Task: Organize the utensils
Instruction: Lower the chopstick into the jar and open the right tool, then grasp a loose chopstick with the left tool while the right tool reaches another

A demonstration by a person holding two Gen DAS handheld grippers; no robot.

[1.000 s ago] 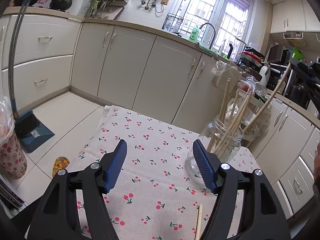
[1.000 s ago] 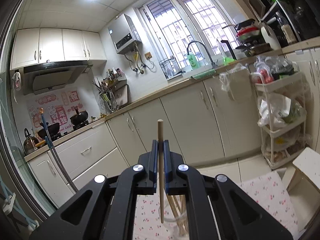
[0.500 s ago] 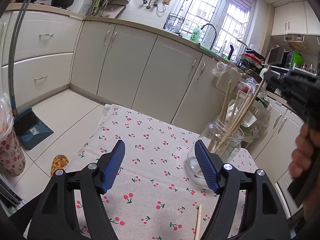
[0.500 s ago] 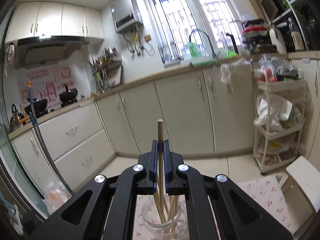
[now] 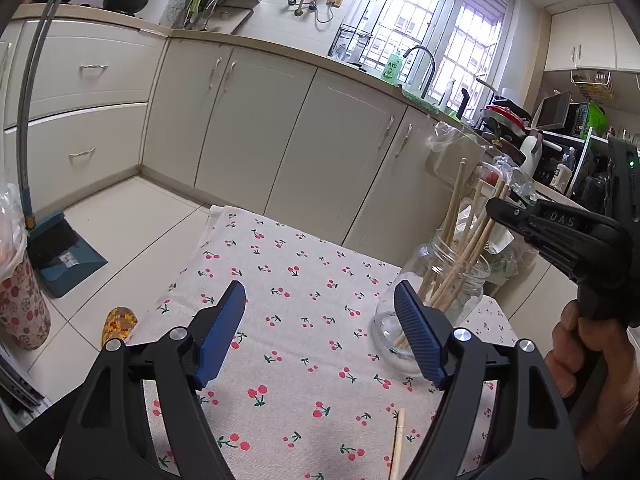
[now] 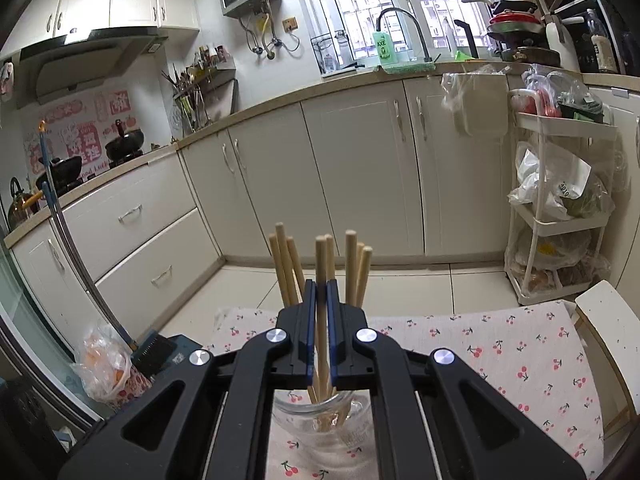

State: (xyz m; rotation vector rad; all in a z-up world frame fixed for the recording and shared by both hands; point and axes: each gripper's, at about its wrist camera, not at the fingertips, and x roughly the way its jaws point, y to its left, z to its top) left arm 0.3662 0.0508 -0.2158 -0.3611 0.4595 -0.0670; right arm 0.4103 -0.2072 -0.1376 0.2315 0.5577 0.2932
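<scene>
While the right gripper [image 6: 319, 300] clamps one pale wooden chopstick [image 6: 321, 256] over the clear glass jar [image 5: 436, 292], several already stand inside. The left gripper [image 5: 320, 336], jaws just widening on nothing, waits near what seems the last loose chopstick [image 5: 398, 440] on the cherry-print tablecloth [image 5: 296, 280].

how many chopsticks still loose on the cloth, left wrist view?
1: a pale wooden chopstick lies on the cherry-print tablecloth, near the bottom edge by the left gripper's right finger. Others may be hidden under the fingers.
</scene>
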